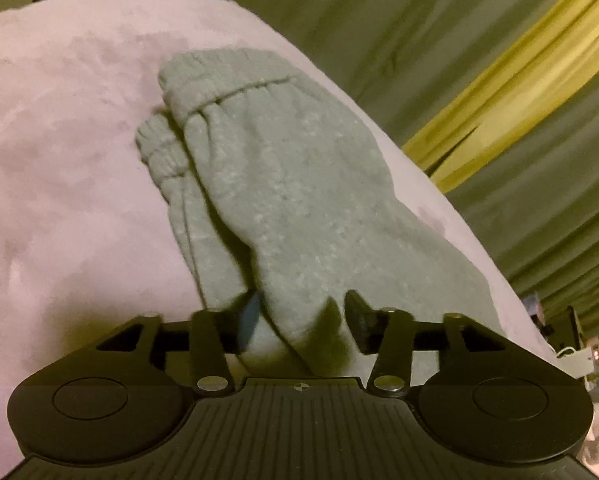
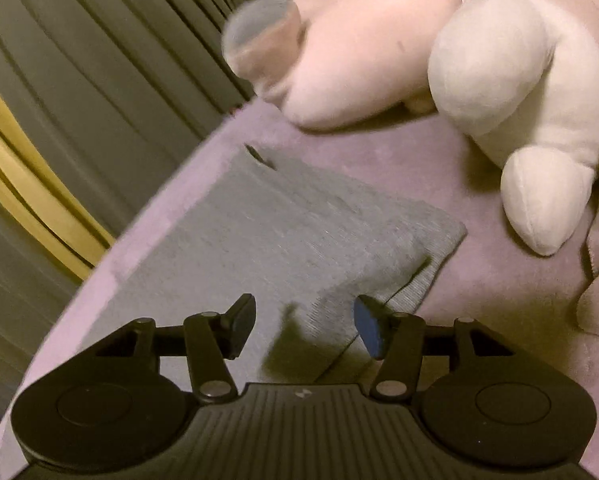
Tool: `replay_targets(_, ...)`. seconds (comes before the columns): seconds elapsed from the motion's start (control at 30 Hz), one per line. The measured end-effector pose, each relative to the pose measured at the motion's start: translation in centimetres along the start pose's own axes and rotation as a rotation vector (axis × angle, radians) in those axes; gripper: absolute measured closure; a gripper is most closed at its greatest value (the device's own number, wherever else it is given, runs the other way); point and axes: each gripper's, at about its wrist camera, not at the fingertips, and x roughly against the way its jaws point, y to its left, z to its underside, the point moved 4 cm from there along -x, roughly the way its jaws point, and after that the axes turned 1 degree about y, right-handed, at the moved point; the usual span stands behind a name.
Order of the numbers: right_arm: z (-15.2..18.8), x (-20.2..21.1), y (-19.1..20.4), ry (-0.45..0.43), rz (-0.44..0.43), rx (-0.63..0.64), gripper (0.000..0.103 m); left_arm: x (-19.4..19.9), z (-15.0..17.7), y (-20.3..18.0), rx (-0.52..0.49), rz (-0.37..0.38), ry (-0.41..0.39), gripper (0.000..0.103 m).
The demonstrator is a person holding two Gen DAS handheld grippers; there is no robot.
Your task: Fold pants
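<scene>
Left gripper point(image 1: 303, 320) spread, grey pants point(image 1: 259, 184) bunched between fingers, not pinched. Right gripper point(image 2: 305, 326) likewise parted above the pants' flat corner; plush toys point(image 2: 499, 92) far ahead.

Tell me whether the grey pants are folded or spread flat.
Partly folded: the grey pants lie on the pink blanket with both cuffed legs stacked, fabric bunched between the open left gripper.

Matt grey fleece pants point(image 1: 283, 184)

Grey pants point(image 1: 283, 184), legs doubled, flat on bedcover
</scene>
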Motion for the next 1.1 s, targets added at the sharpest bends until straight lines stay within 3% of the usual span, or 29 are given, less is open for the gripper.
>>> replay_targets(0.07,-0.2,-0.5,0.0,0.003,0.0,-0.015,0.049,-0.8,0.0,0.0,0.023,0.001,0.017,0.05)
replay_targets(0.13,-0.5,-0.6,0.0,-0.008,-0.01,-0.033,0.065,-1.4,-0.1,0.0,0.048,0.01,0.022,0.05)
replay_targets(0.17,-0.5,-0.6,0.0,-0.008,-0.002,-0.031,0.083,-1.5,-0.1,0.0,0.053,0.013,0.023,0.051)
replay_targets(0.2,-0.6,-0.9,0.0,0.0,0.01,-0.029,0.088,-1.7,-0.2,0.0,0.057,0.011,0.029,0.052)
replay_targets(0.27,-0.6,-1.0,-0.2,0.0,0.005,-0.036,0.09,-2.1,-0.2,0.1,0.059,0.005,0.042,0.066)
replay_targets(0.43,-0.2,-0.6,0.2,-0.021,0.026,-0.031,0.099,-1.9,-0.6,0.2,0.065,0.021,0.036,0.087)
replay_targets(0.5,-0.9,-0.2,0.9,-0.039,0.074,0.003,0.1,-0.8,-0.7,-0.4,0.047,0.038,0.011,0.089)
replay_targets(0.63,-3.1,3.5,2.0,-0.186,0.168,0.095,0.103,2.7,-0.6,-2.3,0.0,0.104,-0.049,0.089)
replay_targets(0.73,-3.4,3.6,0.6,-0.164,0.221,0.124,0.103,3.0,0.7,-2.1,-0.046,0.07,-0.041,0.088)
replay_targets(0.77,-3.1,3.4,0.0,-0.142,0.229,0.119,0.101,2.2,1.2,-1.4,-0.048,0.028,-0.013,0.087)
replay_targets(0.83,-2.5,3.6,-0.8,-0.114,0.165,0.09,0.099,1.0,2.0,-0.1,-0.023,-0.042,0.035,0.083)
replay_targets(0.87,-2.2,3.8,-1.0,-0.111,0.114,0.068,0.093,0.8,2.2,0.1,-0.013,-0.061,0.035,0.074)
replay_targets(0.9,-2.0,4.0,-1.1,-0.101,0.06,0.046,0.074,1.0,2.4,0.1,-0.003,-0.081,0.02,0.068)
replay_targets(0.93,-1.9,3.8,-1.1,-0.082,0.037,0.036,0.062,1.3,2.5,0.0,-0.005,-0.094,0.002,0.058)
replay_targets(0.97,-1.8,3.6,-1.0,-0.067,0.018,0.034,0.042,1.6,2.5,-0.4,-0.018,-0.11,-0.016,0.044)
replay_targets(1.0,-1.7,3.3,-0.9,-0.053,-0.004,0.035,0.039,2.1,2.5,-0.9,-0.04,-0.13,-0.042,0.039)
replay_targets(1.07,-1.5,2.8,-0.4,-0.039,-0.035,0.034,0.037,3.3,2.7,-1.8,-0.084,-0.162,-0.105,0.015)
replay_targets(1.1,-1.4,2.4,-0.4,-0.025,-0.05,0.02,0.028,3.9,2.8,-2.5,-0.115,-0.178,-0.146,0.011)
